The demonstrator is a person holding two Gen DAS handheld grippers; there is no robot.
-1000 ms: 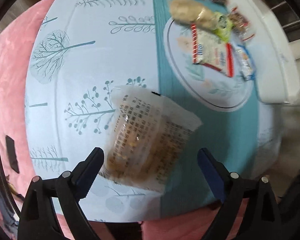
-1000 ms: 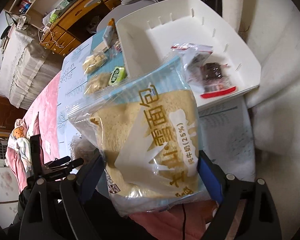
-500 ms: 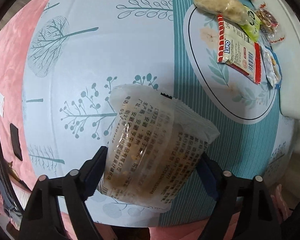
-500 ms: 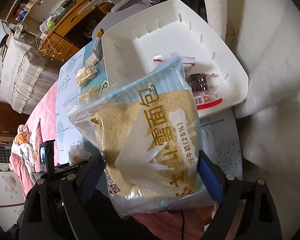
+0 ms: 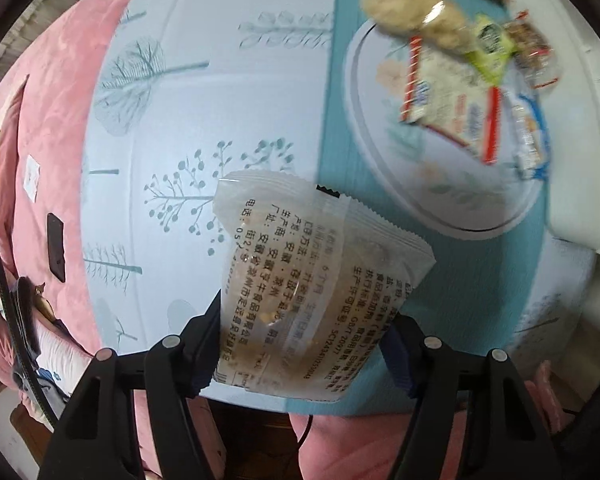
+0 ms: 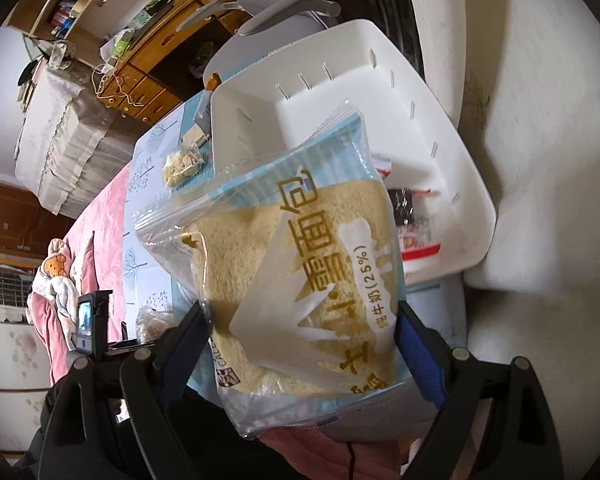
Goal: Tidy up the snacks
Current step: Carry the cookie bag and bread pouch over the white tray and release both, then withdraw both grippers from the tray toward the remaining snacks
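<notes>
The right gripper (image 6: pixel 300 344) is pinching a bread bag (image 6: pixel 296 276) below the white bin (image 6: pixel 380 92); the left gripper (image 5: pixel 300 340) is pinching a clear packet (image 5: pixel 316 280); next, I judge, releasing over the bin.

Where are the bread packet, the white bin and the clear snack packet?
bread packet (image 6: pixel 300 280), right wrist view, front label.
white bin (image 6: pixel 472 184), right wrist view, side wall.
clear snack packet (image 5: pixel 312 280), left wrist view, printed back.

A table (image 5: pixel 228 92) covered in a pale blue tree-print cloth is carrying everything. Ahead and right of the left claw, a red-edged biscuit pack (image 5: pixel 452 108), a beige snack bag (image 5: pixel 412 12) and a small green packet (image 5: pixel 490 44) are lying on it, beside a white tray (image 6: pixel 256 128) sitting at its far edge.
</notes>
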